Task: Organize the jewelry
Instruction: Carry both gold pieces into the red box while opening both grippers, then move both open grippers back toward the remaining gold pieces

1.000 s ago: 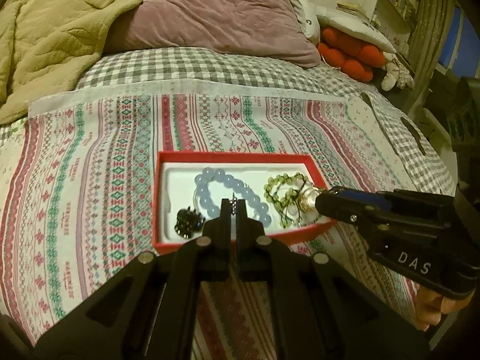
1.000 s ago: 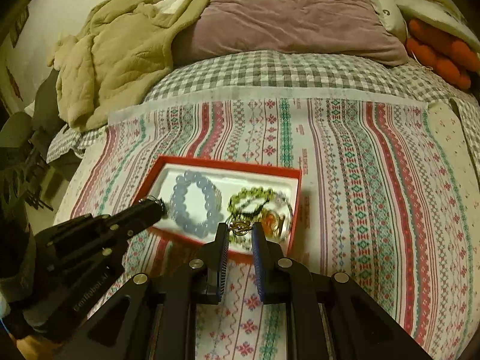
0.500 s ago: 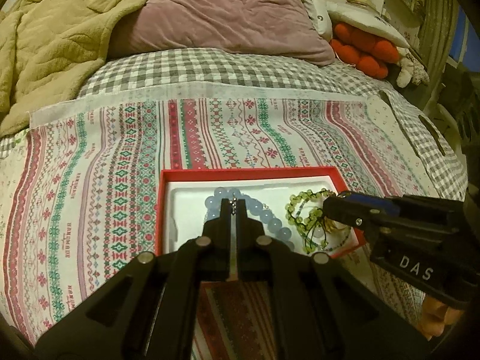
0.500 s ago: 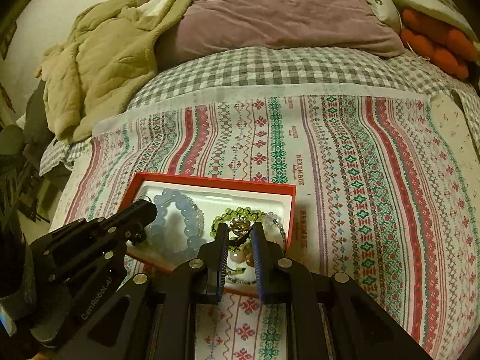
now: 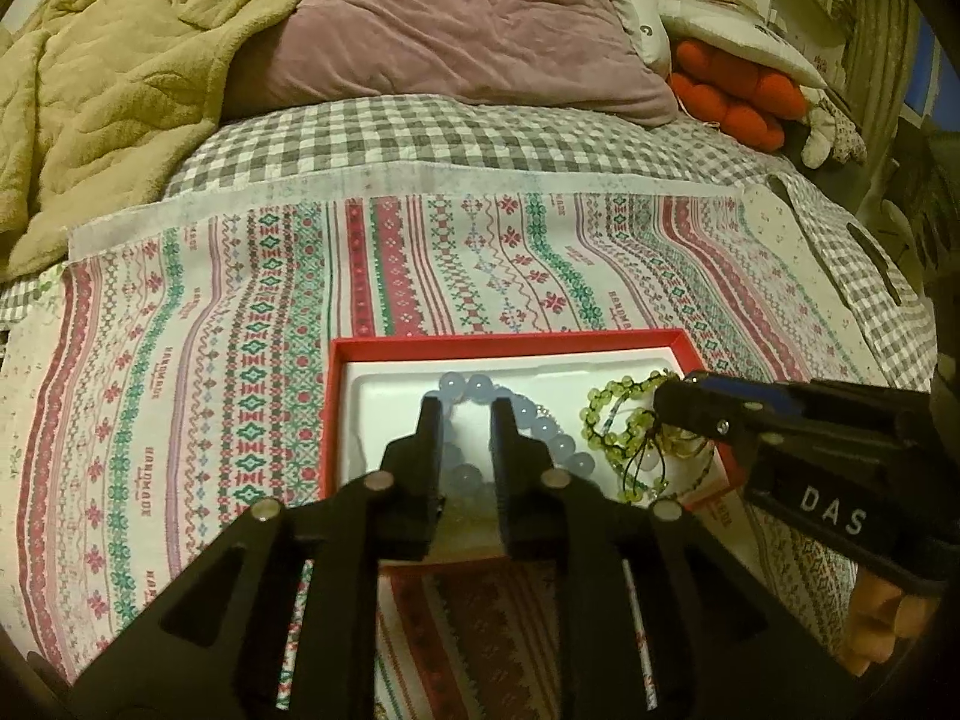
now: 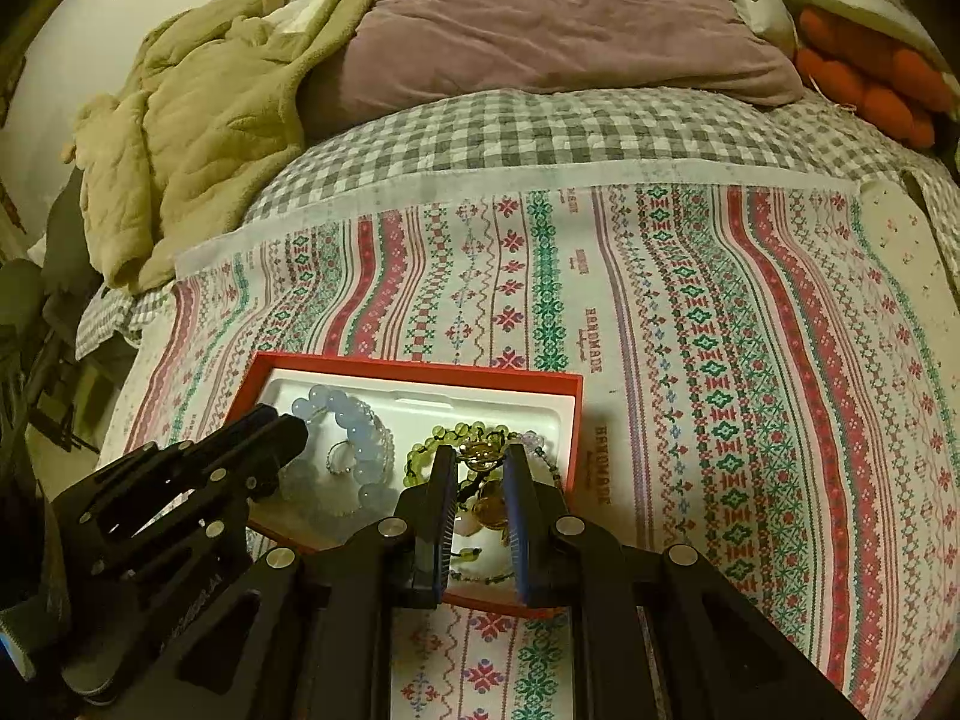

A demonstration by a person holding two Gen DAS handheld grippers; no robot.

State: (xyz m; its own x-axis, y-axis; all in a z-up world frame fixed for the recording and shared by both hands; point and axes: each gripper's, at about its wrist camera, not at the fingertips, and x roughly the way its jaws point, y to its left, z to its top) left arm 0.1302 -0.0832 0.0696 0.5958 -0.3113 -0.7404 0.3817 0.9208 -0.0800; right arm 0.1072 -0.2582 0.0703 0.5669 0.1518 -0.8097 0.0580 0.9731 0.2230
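Jewelry, loose slippery bead strands in the red cardboard box (image 5: 336, 420): pale blue bracelet (image 5: 540, 420) beneath the just-parted, empty left tongs (image 5: 461, 405), gold charm (image 6: 480, 452) between the narrowly-gapped right tongs (image 6: 478, 456), seemingly pinched.

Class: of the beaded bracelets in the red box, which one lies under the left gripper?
The pale blue bracelet with large round beads; the green one has small beads.

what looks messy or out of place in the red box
The green bead bracelet lies tangled with gold pieces and cords at the right end of the red box. The blue bead bracelet lies apart, in a tidy loop.
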